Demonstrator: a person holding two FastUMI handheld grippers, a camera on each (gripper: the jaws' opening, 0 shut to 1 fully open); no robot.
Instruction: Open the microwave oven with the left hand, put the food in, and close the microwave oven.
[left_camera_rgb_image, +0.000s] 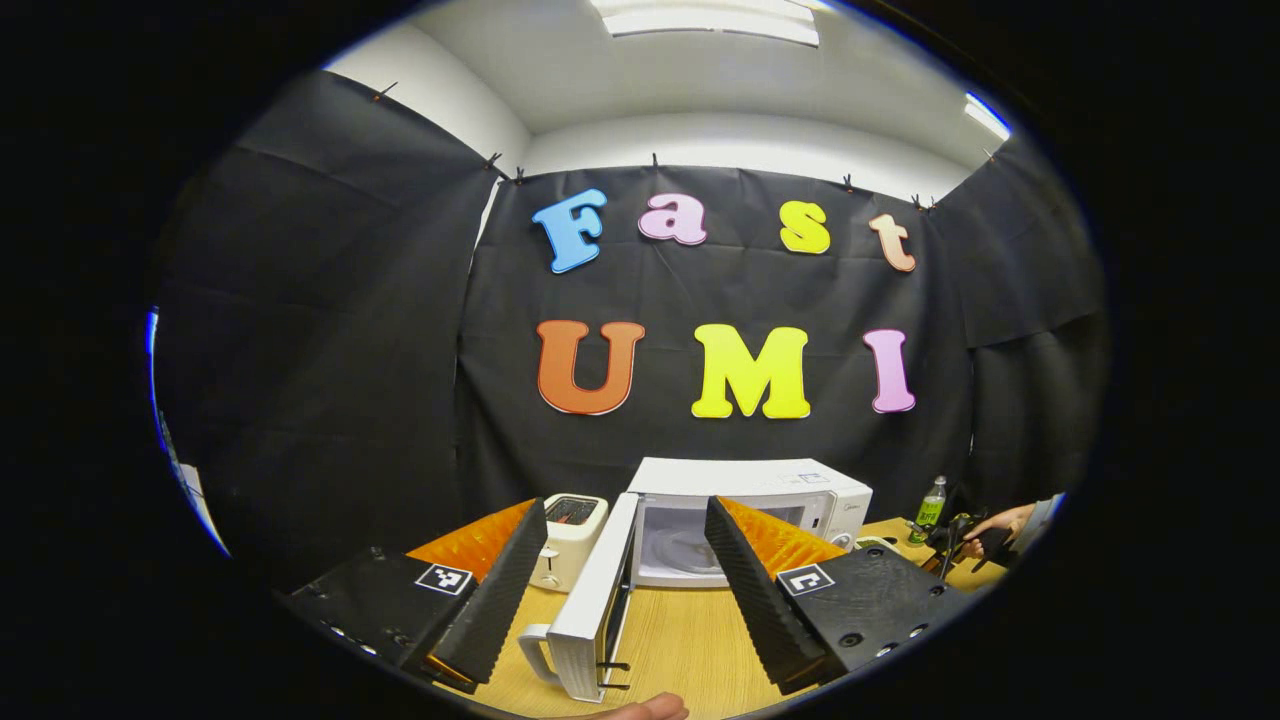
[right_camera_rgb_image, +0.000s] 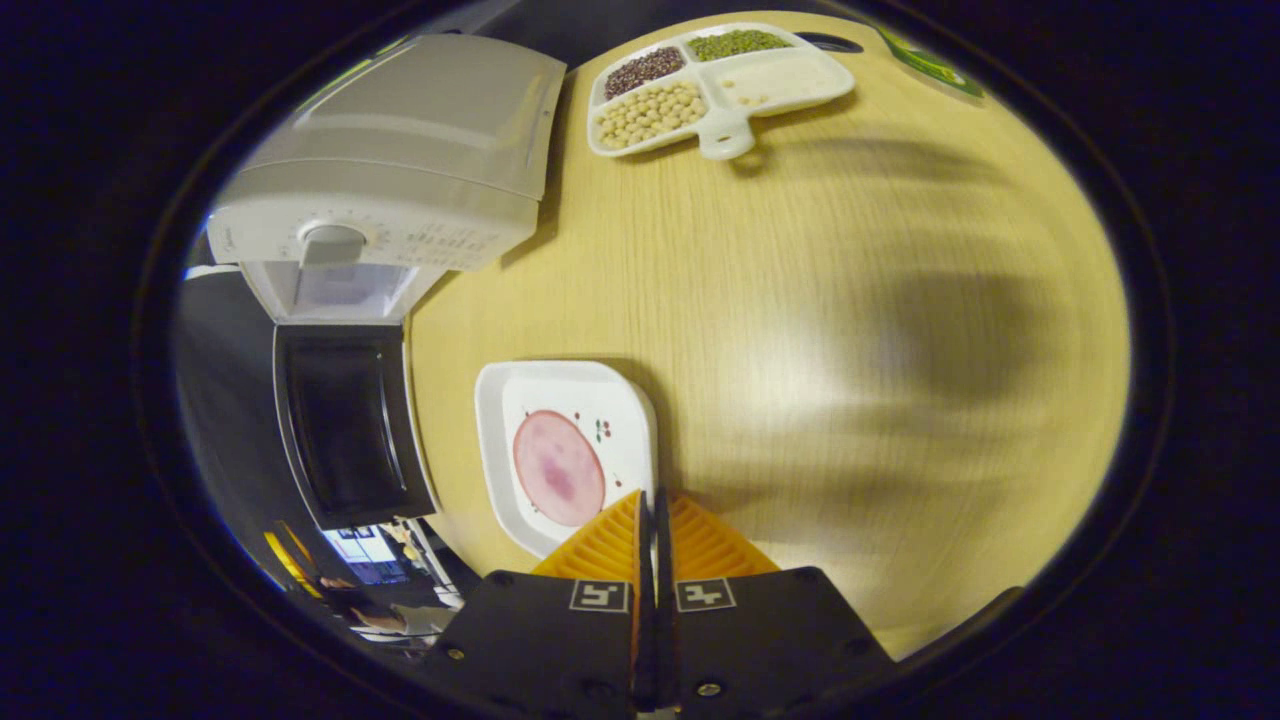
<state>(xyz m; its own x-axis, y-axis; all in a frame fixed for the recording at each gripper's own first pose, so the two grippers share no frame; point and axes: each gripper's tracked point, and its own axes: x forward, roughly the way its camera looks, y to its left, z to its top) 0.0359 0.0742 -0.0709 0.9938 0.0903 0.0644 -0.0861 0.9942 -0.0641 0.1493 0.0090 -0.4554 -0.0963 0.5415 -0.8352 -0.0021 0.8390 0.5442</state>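
Facing the white microwave at 6 o'clock in the left gripper view, its door swung wide, the left gripper gapes empty. In the right gripper view, the right gripper is pressed closed at 6 o'clock, its tips over the edge of the plate of ham; whether it pinches the rim is unclear.

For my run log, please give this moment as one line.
microwave door: open | left gripper: open | right gripper: shut on plate

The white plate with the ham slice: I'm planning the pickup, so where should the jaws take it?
Take the white plate by its raised rim nearest the right gripper, coming in low from the table side. The rim is thin and bare; the ham slice sits centrally.
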